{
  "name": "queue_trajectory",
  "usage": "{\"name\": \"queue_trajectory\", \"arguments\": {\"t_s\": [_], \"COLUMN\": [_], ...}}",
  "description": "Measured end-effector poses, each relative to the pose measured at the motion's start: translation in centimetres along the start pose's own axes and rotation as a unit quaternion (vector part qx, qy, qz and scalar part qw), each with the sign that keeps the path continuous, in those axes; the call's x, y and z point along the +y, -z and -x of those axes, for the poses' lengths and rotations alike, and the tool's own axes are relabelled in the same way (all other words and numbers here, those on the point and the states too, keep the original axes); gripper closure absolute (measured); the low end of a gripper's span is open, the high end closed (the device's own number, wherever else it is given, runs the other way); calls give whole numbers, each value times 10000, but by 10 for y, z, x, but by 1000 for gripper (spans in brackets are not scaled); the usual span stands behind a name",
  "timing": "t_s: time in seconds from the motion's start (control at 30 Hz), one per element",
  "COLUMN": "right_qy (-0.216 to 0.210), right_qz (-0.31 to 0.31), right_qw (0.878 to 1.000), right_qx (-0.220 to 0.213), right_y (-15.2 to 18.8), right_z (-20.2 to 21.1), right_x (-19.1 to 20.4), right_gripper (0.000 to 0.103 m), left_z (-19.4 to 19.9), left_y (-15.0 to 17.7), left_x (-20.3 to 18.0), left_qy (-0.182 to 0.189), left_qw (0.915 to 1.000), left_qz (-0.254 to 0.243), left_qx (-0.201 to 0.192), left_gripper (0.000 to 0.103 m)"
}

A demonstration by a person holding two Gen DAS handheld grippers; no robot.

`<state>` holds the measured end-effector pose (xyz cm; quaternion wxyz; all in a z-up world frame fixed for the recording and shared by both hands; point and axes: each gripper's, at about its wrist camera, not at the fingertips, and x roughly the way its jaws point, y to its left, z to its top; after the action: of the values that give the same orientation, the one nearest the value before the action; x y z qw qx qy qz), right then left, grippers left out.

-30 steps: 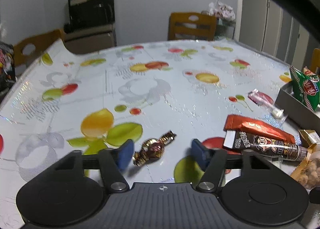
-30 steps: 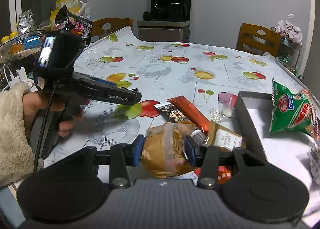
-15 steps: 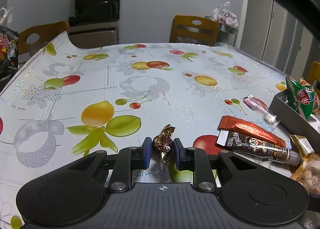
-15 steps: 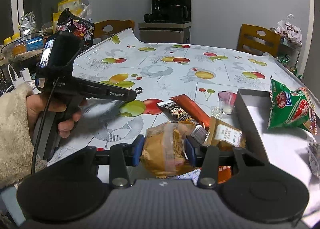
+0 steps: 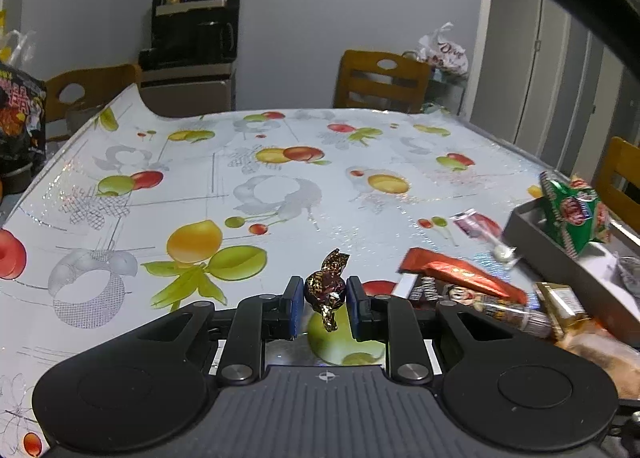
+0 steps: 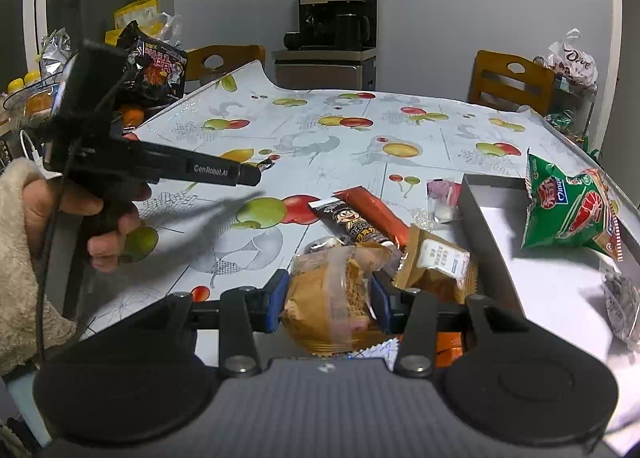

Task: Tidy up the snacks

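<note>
My left gripper (image 5: 322,300) is shut on a gold-and-brown foil candy (image 5: 325,286) and holds it above the table; the left gripper also shows from the side in the right wrist view (image 6: 256,174). My right gripper (image 6: 328,304) is shut on a clear-wrapped yellow cake (image 6: 330,298) near the table's front edge. To the right stands a grey open box (image 6: 476,214) with a green snack bag (image 6: 568,206) in it. An orange bar (image 6: 378,212), a dark cartoon bar (image 6: 352,224) and a brown packet (image 6: 436,264) lie beside the box.
A pink wrapped sweet (image 6: 442,196) lies by the box's far corner. A black noodle bag (image 6: 160,68) stands at the left. Wooden chairs (image 5: 380,80) and a black appliance stand (image 5: 192,58) are beyond the fruit-print tablecloth (image 5: 280,178).
My left gripper closed on the foil candy and lifted it off the table. The right gripper has kept hold of the cake and risen slightly.
</note>
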<state>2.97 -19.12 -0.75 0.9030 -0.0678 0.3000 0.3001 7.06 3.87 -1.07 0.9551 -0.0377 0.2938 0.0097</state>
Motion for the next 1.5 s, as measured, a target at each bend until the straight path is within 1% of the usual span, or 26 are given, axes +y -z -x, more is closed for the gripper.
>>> {"name": "queue_trajectory", "arguments": {"t_s": [0.33,0.6,0.83,1.07,1.17,1.27,1.4,1.5], "right_qy": [-18,186,448,714,914,1140,1309,1364], "right_qz": [20,4,-135,-396,-427,-575,-704,-770], "right_qw": [9999,9985,9964,9934,9910,9878,9844,9840], "right_qx": [-164,-513,-710,-802,-879,-892,-938,-848], "right_y": [1,-6,-5,0,0,-1,-2,0], "right_z": [11,33,52,66,72,77,81,79], "right_x": [0,-14,-38,-68,-81,-98,-117,-125], "right_gripper": [60,60,60,60,60,60,60,59], "left_z": [24,37,34,28,26,23,21,15], "left_y": [-5,-12,-16,-16,-16,-17,-18,-20], "left_x": [-21,-42,-69,-103,-117,-128,-140,-149], "left_qy": [179,344,516,801,879,944,1026,1069], "left_qw": [9995,9982,9965,9932,9915,9904,9890,9881], "left_qz": [-176,-384,-584,-826,-936,-994,-1053,-1102], "left_qx": [-169,-320,-292,-205,-186,-174,-170,-117], "left_gripper": [79,79,79,79,79,79,79,79]}}
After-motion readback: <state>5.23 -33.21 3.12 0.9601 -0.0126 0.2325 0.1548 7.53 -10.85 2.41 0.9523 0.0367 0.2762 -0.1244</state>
